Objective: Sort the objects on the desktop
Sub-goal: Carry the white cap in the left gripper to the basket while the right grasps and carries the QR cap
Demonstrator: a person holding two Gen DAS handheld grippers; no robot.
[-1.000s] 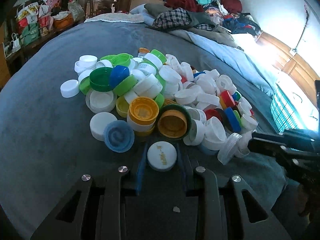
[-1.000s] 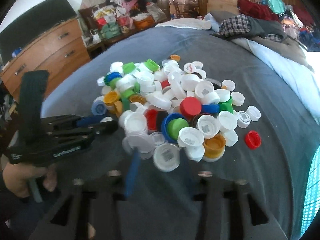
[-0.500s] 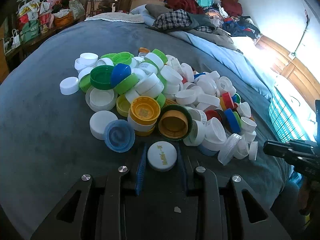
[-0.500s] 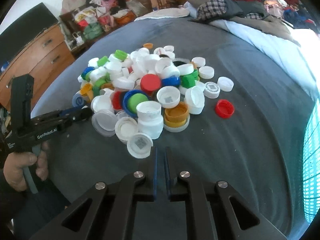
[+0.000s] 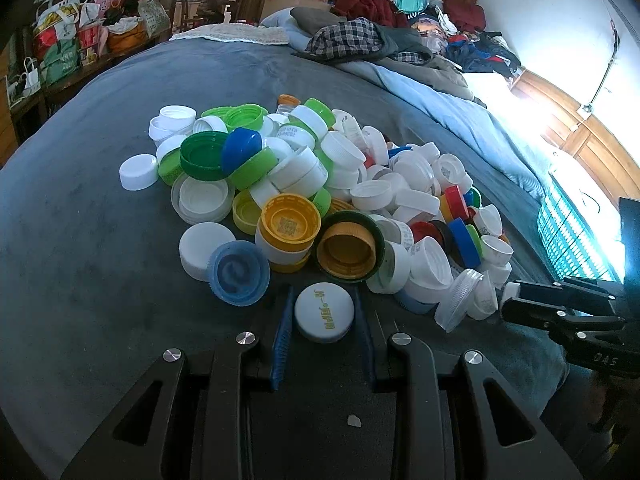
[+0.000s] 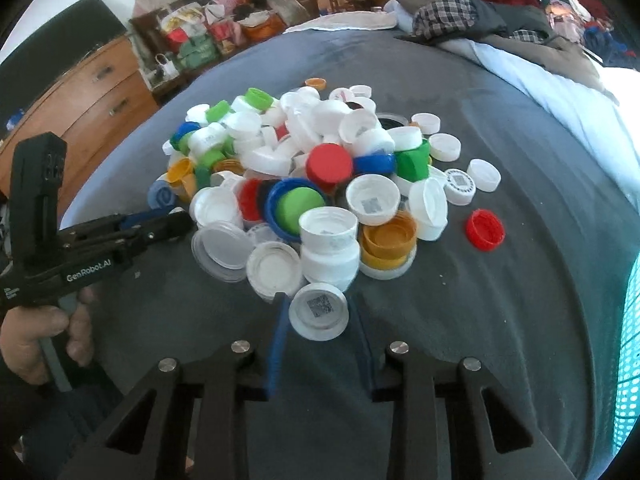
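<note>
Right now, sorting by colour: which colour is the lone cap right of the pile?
Red, clearest in the right wrist view.

We see a heap of round plastic bottle caps (image 6: 304, 184), mostly white with green, blue, red and yellow-orange ones, on a dark grey-blue bedspread (image 5: 80, 240). One flat white cap (image 5: 324, 312) bears yellow lettering. A crumpled checked shirt (image 5: 344, 38) shows black-and-white plaid.

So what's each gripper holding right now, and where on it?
The left gripper pinches a white cap by its rim. The right gripper, whose jaws have just been opening, brackets another white cap; no firm grip shows.
</note>
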